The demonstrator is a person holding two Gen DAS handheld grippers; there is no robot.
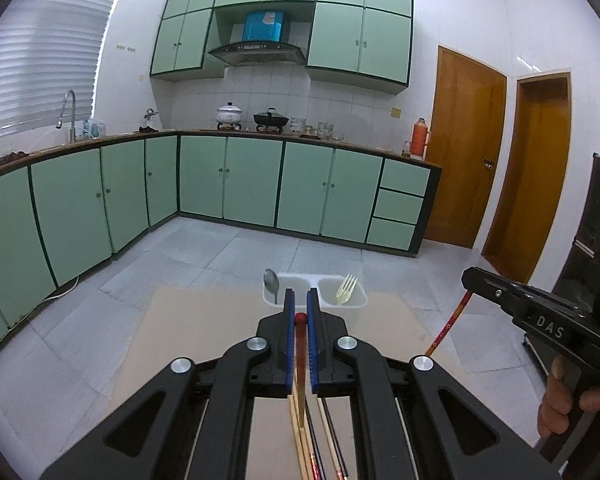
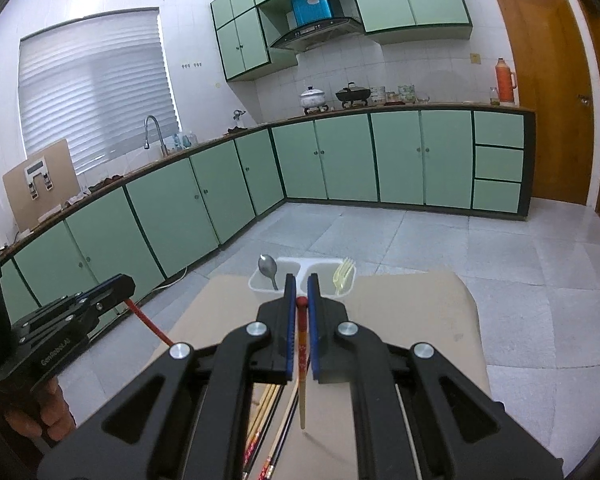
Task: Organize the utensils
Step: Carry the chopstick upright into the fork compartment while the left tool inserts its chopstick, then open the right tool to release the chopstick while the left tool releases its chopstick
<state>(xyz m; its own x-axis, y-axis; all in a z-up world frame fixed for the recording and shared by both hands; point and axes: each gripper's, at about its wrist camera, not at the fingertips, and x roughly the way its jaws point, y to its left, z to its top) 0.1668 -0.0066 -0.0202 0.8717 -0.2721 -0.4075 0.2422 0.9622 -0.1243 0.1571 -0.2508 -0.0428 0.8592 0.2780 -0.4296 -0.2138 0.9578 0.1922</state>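
Note:
My left gripper [image 1: 300,298] is shut on a red-tipped chopstick [image 1: 300,344], whose pale end hangs down below the jaws. In the right wrist view my right gripper [image 2: 301,282] is likewise shut on a red-tipped chopstick [image 2: 301,344]. Both are held above the tan table [image 2: 420,312]. Beyond the fingertips stands a white two-compartment holder [image 1: 316,280], with a metal spoon [image 1: 271,282] in its left compartment and a pale yellow fork [image 1: 346,290] in its right. Several more chopsticks [image 2: 268,420] lie on the table beneath the grippers.
Green base cabinets [image 1: 252,180] run along the far wall and the left side, across a grey tiled floor [image 1: 204,248]. Wooden doors [image 1: 464,148] stand at the right. A hand [image 1: 556,396] grips the right tool's handle beside a dark object [image 1: 596,240].

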